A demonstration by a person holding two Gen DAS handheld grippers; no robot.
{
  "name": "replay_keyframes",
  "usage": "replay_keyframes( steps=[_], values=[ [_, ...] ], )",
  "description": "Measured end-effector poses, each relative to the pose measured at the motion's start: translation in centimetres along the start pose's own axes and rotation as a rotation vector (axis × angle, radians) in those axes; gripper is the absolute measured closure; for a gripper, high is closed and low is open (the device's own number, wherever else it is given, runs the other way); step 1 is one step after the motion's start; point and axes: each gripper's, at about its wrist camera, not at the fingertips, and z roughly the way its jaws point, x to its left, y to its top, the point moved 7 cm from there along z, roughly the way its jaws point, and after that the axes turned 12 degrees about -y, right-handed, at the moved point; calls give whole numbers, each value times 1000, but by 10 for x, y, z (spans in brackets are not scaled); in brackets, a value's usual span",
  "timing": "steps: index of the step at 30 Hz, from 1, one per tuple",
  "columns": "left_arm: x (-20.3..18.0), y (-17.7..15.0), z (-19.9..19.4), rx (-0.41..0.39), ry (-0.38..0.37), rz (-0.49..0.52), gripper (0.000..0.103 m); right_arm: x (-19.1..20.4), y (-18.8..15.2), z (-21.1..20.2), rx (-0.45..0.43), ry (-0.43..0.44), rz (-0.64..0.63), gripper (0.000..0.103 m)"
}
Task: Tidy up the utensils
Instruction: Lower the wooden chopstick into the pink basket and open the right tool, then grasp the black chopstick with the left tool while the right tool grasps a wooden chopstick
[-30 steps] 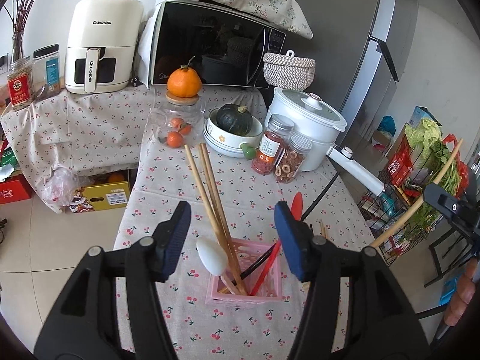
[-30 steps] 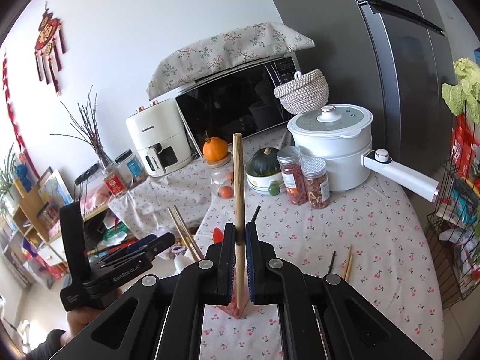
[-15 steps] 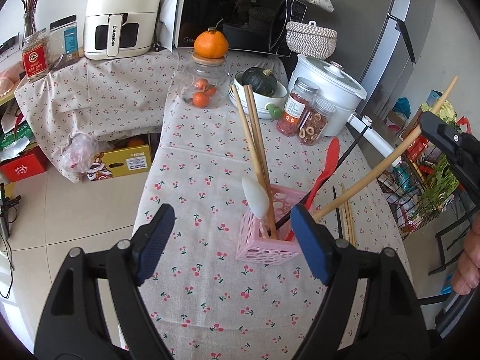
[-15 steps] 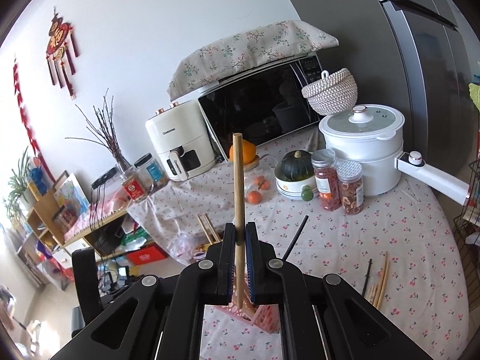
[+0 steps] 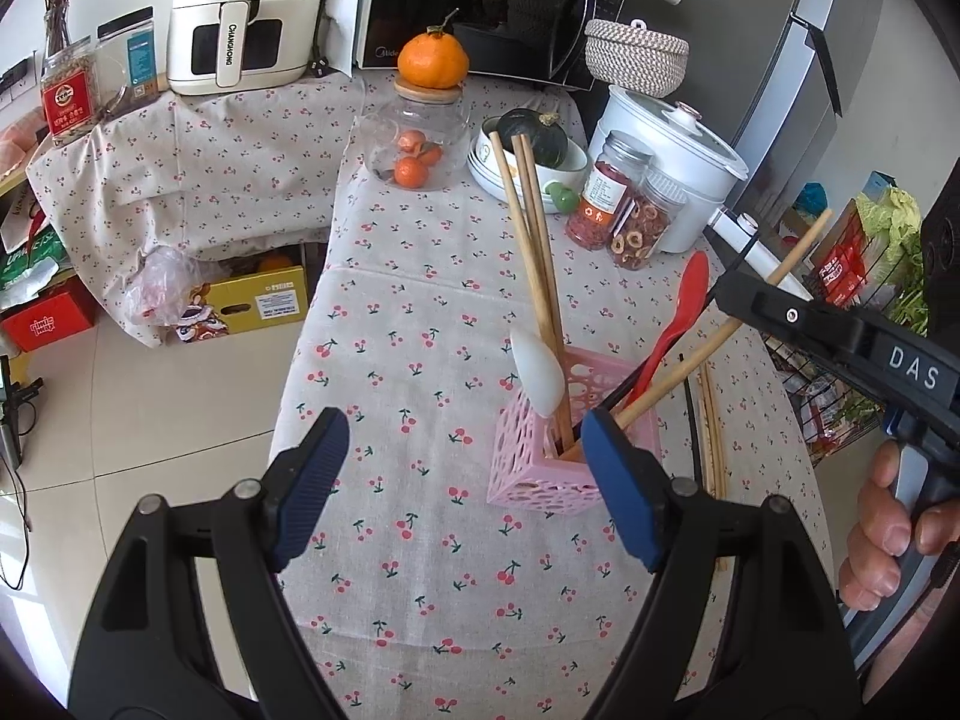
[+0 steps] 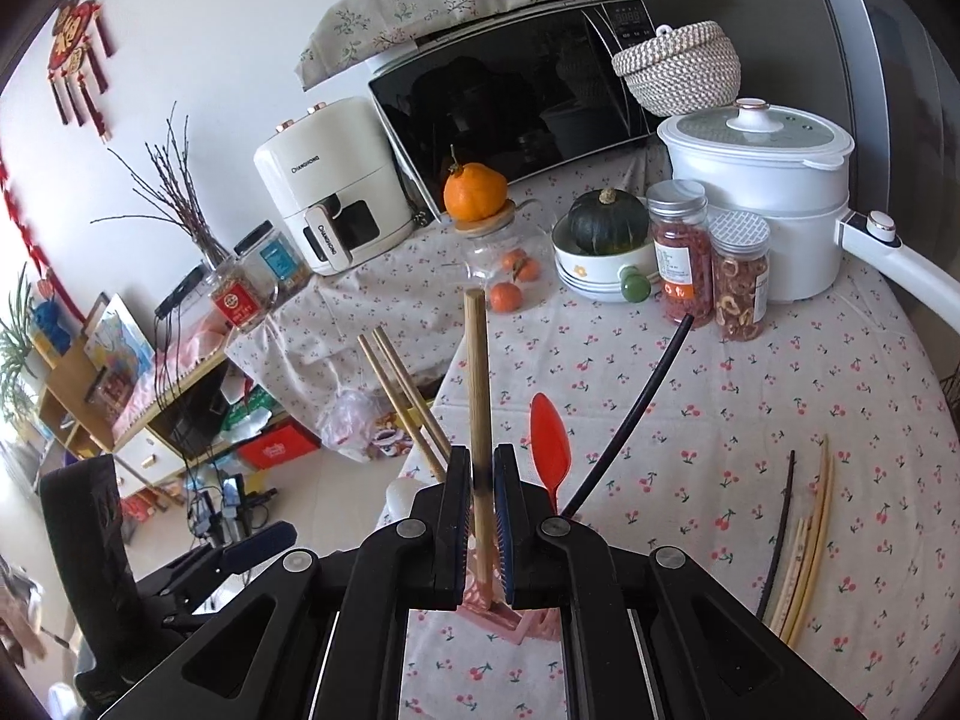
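A table [image 5: 420,312] under a cherry-print cloth fills both views and bears everything named here. At its far edge stand a microwave [image 5: 480,6] and, beside that, a white air fryer [image 5: 246,12]; a white lidded pot [image 6: 762,180] stands near the table's far right side, with two jars [image 6: 708,252] of dried food just in front of the pot. A glass jar [image 5: 420,138] topped by an orange [image 5: 433,60] stands between the air fryer and the pot.

Near the middle of the table sits a pink perforated holder [image 5: 540,462]. It contains two long wooden chopsticks [image 5: 534,276], a white spoon [image 5: 540,372], a red spoon [image 5: 678,312] and a black chopstick [image 6: 636,414], all leaning. More chopsticks [image 6: 804,540] lie flat on the cloth to the right of the holder.

The left gripper [image 5: 462,486] hovers over the table just in front of the holder, its fingers wide apart after just opening, with nothing pressed between them. The right gripper [image 6: 480,516], held by a hand [image 5: 894,534], has its fingers clamped on a thick wooden chopstick [image 6: 478,384], having just eased very slightly. In the left wrist view, that chopstick's lower end sits inside the holder.
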Motion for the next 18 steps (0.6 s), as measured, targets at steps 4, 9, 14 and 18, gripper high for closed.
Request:
replay_keyframes(
  steps=[4,9,14,18],
  values=[
    [-3,-2,0,7,-2,14,22,-6,3,-7,-12,6,12,78],
    [-11,-4,-2,13,-9,25,20,-21,12,-35,-63,3,27,57],
    [-28,-8,-1,20,-31,48,19,-55,19,-66,-107,-24,80,48],
    [-49,-15,1,38,-57,89,19,-90,17,-84,-121,-73,126,45]
  ],
)
